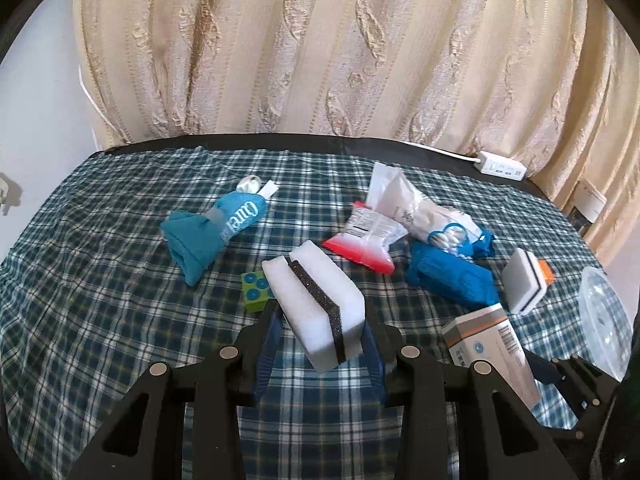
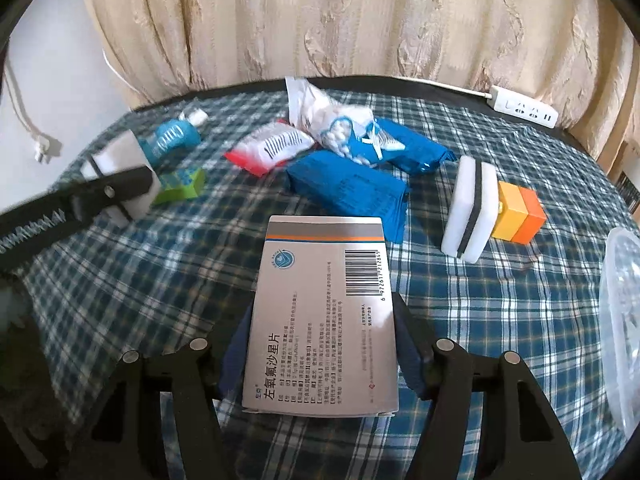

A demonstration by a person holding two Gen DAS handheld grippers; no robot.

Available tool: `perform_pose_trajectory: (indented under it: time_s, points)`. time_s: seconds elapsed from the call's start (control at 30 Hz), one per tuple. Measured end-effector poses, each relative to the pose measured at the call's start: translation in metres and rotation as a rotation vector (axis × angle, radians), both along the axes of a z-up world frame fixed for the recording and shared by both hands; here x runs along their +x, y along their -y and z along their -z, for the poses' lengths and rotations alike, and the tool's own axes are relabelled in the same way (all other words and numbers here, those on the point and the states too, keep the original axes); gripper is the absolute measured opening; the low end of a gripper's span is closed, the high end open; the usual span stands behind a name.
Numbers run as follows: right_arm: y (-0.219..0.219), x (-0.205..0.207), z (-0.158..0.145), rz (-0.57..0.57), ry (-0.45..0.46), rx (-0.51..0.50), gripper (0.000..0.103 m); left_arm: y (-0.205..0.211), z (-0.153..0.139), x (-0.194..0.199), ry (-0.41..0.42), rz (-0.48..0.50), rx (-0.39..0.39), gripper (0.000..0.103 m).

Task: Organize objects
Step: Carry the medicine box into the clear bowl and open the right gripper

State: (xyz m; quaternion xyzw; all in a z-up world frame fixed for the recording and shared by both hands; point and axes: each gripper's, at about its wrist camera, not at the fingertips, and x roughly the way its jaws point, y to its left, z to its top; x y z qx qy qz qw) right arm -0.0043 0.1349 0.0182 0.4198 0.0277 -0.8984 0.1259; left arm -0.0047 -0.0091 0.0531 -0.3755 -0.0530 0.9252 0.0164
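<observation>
Left gripper (image 1: pixel 320 344) is clamped tight on a white sponge with a black middle layer (image 1: pixel 316 304), blue pads pressing both sides, sponge lifted clear of the checked tablecloth (image 1: pixel 100 320). Right gripper (image 2: pixel 320 344) angles down, its jaws part-way apart and pinching a medicine box (image 2: pixel 324 312) by the long edges; the box reads "左氧氟沙星片" beside a barcode. Just beyond the sponge sits a green toy block (image 1: pixel 256 290), then a teal tube (image 1: pixel 216 236) whose lettering I cannot make out. Past the box: blue packets (image 2: pixel 348 192), a red-edged sachet (image 2: pixel 268 148), a cotton-swab bag (image 2: pixel 340 132), a second sponge (image 2: pixel 472 216) touching an orange-yellow block (image 2: pixel 520 216).
</observation>
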Motion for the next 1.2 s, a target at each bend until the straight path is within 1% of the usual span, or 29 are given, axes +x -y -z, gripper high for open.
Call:
perform_pose_trajectory:
  time_s: [0.1, 0.2, 0.37, 0.57, 0.73, 0.87, 1.2]
  points:
    - [-0.006, 0.005, -0.009, -0.007, -0.024, -0.034, 0.064, -0.002, 0.000, 0.001, -0.003, 0.020, 0.010, 0.041]
    - [-0.010, 0.010, -0.013, -0.001, -0.033, -0.047, 0.064, -0.006, 0.000, 0.001, -0.009, 0.036, 0.008, 0.041]
    - [-0.028, 0.016, -0.017, 0.030, -0.036, -0.075, 0.064, -0.014, 0.001, 0.002, -0.021, 0.075, 0.007, 0.041]
    - [-0.055, 0.027, -0.028, 0.078, -0.061, -0.097, 0.064, -0.027, 0.005, 0.003, -0.016, 0.141, 0.013, 0.041]
    - [-0.084, 0.036, -0.038, 0.129, -0.089, -0.107, 0.064, -0.040, 0.004, 0.005, -0.008, 0.165, -0.016, 0.041]
    - [-0.109, 0.042, -0.045, 0.177, -0.112, -0.128, 0.064, -0.051, 0.002, 0.008, 0.002, 0.189, -0.014, 0.041]
    - [-0.178, 0.051, -0.058, 0.316, -0.168, -0.146, 0.064, -0.086, -0.007, 0.015, -0.008, 0.235, -0.041, 0.041]
